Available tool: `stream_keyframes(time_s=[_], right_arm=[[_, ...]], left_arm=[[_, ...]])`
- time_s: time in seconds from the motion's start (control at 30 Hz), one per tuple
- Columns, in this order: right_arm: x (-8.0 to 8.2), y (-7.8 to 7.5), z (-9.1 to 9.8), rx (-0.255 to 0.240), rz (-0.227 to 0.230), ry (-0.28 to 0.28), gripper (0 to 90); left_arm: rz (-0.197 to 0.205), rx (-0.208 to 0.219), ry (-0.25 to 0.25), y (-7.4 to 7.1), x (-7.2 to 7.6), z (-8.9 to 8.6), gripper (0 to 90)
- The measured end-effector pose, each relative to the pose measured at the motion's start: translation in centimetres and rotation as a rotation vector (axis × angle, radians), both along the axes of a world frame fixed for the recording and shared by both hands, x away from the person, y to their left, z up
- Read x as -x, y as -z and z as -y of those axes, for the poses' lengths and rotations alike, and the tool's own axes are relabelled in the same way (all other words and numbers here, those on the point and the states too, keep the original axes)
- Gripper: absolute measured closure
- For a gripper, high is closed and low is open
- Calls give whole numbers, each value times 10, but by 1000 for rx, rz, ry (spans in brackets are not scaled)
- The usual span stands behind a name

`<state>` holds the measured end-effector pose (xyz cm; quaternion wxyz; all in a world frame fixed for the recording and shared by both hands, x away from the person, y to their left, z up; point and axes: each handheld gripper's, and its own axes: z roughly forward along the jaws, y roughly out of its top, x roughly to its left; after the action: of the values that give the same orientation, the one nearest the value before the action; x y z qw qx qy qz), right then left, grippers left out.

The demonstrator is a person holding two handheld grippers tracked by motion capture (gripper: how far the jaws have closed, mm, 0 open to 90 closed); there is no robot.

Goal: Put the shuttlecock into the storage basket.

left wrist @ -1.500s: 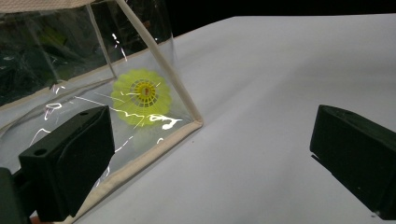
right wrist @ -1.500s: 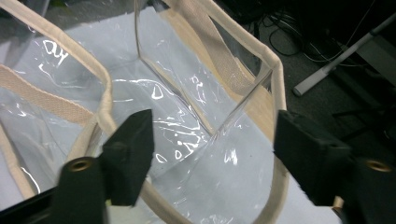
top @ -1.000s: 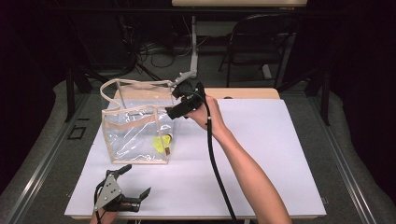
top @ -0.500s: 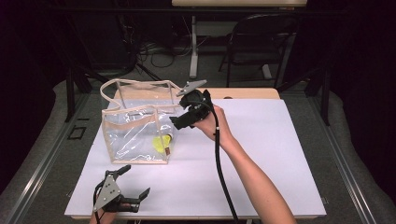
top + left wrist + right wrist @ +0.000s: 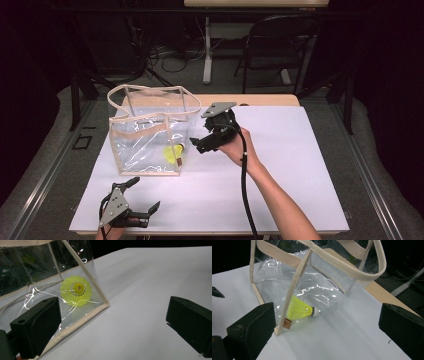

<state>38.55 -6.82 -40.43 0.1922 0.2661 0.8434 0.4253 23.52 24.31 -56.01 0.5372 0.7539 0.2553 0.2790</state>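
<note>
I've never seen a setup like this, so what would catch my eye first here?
Probably the bright yellow shuttlecock lying inside the clear plastic tote bag with beige trim at the left of the white table. Next, the right gripper, jaws open, held beside the bag, and the left gripper, also open, at the near edge.

**Yellow shuttlecock lying inside clear tote bag**

A neon-yellow shuttlecock (image 5: 173,153) lies on its side on the floor of a transparent plastic tote bag (image 5: 145,140), tucked into the bag's near right corner. Its white cork tip points away from that corner seam; its netted skirt flares toward it. The bag stands upright and open on the white table (image 5: 300,165), edged in beige webbing, with two beige handles arching above its rim.
</note>
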Motion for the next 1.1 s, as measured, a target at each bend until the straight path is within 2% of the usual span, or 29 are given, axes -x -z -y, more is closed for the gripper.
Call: stream_keyframes(time_s=[0.43,1.1], right_arm=[[28,11,18,-20,32,-12,5],[66,36,56,-50,62,7,7]], left_arm=[[-2,-1,0,0,0,0,0],[-2,-1,-1,0,0,0,0]])
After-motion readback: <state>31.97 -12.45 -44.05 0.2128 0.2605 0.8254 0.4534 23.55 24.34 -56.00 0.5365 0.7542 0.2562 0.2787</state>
